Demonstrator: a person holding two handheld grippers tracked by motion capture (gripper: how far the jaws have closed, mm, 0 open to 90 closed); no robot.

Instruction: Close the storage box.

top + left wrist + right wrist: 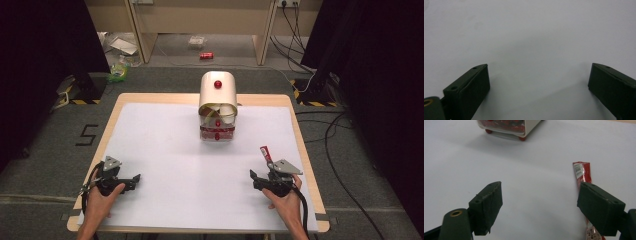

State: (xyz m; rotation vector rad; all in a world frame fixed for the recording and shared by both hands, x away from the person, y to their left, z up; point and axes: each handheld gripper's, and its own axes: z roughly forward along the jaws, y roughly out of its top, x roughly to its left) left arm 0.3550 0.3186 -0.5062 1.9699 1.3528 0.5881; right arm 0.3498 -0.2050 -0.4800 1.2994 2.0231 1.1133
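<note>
A cream, round-topped box [218, 95] with a red knob [218, 84] stands at the table's far middle; its front is open and shows pale and red contents over red feet. Its base [506, 127] also appears at the top of the right gripper view. A slim red sachet [265, 152] lies on the white sheet at the right, and in the right gripper view this sachet [582, 171] runs under my right jaw. My right gripper [254, 176] [540, 186] is open and holds nothing. My left gripper [134, 179] [539, 68] rests open at the near left over bare sheet.
A white sheet [165, 150] covers the wooden table [112, 112]. On the floor beyond lie a red can [206, 55], some litter [120, 70] and cables [330, 135]. Dark curtains hang on both sides.
</note>
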